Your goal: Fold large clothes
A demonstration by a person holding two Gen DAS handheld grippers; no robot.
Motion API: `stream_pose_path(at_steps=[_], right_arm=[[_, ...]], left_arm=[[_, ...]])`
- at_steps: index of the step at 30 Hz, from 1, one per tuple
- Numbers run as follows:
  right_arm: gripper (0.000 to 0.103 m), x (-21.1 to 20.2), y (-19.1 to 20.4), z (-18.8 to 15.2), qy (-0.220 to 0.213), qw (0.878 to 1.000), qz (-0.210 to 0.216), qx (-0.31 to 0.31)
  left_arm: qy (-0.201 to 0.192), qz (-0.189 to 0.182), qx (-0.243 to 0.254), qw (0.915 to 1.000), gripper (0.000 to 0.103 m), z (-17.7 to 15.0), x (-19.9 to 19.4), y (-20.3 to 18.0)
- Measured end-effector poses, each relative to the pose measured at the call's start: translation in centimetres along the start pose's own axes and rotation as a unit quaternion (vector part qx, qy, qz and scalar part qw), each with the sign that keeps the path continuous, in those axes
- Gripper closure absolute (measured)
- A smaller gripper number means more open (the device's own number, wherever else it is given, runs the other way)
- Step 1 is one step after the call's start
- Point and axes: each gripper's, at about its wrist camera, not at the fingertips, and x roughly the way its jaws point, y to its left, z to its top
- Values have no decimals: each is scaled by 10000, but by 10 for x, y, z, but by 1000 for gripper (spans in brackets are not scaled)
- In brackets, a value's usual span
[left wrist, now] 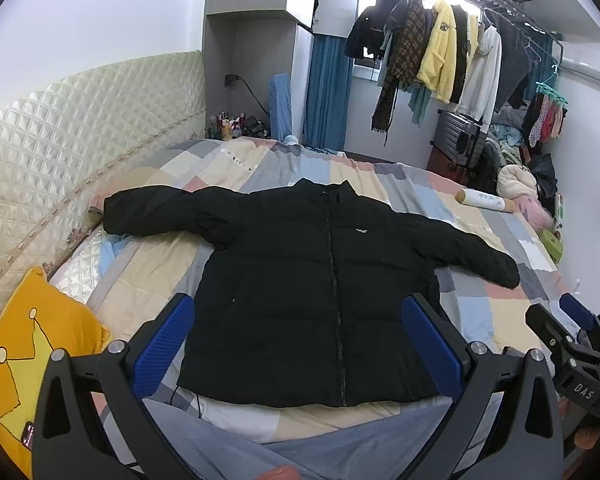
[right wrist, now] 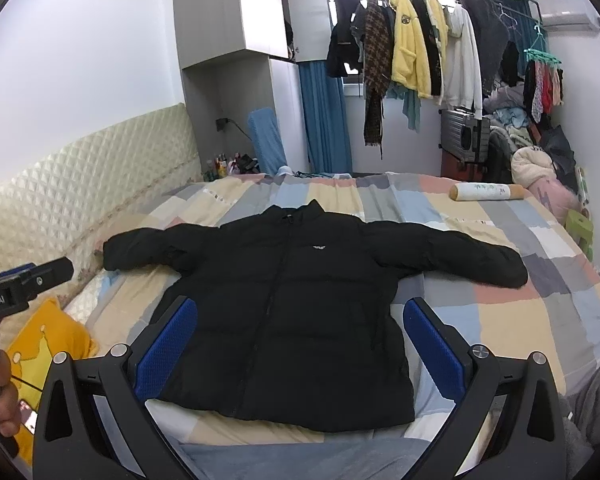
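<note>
A black puffer jacket (left wrist: 320, 280) lies face up and zipped on the patchwork bedspread (left wrist: 480, 312), collar toward the far side of the bed, both sleeves spread out to the sides and the hem nearest the camera. The left gripper (left wrist: 300, 344) and the right gripper (right wrist: 300, 344) both hang above the hem end with their blue pads wide apart and nothing between them; neither touches the jacket.

Folding has not begun, so the step in hand looks like the first sleeve fold. To do it well, each gripper should come down on a sleeve near the cuff, the left sleeve (left wrist: 156, 212) and the right sleeve (right wrist: 468, 256), and pinch through both layers of padding, since thick quilted fabric slips from a shallow bite. Carry each cuff across the chest with the sleeve kept low, so trapped air does not puff it back open. The fabric near the left cuff may sit on the bed's edge by the quilted headboard (left wrist: 60, 140), though the fisheye makes that hard to judge. A yellow pillow (left wrist: 28, 360) and a cylindrical bolster (right wrist: 488, 192) lie well clear.
</note>
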Motion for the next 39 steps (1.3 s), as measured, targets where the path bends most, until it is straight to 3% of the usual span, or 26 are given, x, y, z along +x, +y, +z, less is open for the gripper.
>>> stream_pose_path(at_steps=[26,39], right_arm=[[0,-27,1,-15,-84,9999,-109,103],[0,-20,-8,-23,-42,9998,-100,162]], left_arm=[[49,-225,142,9996,0,-17,-13,4],[-155,-219,391,9989,0,-22,-14,-2]])
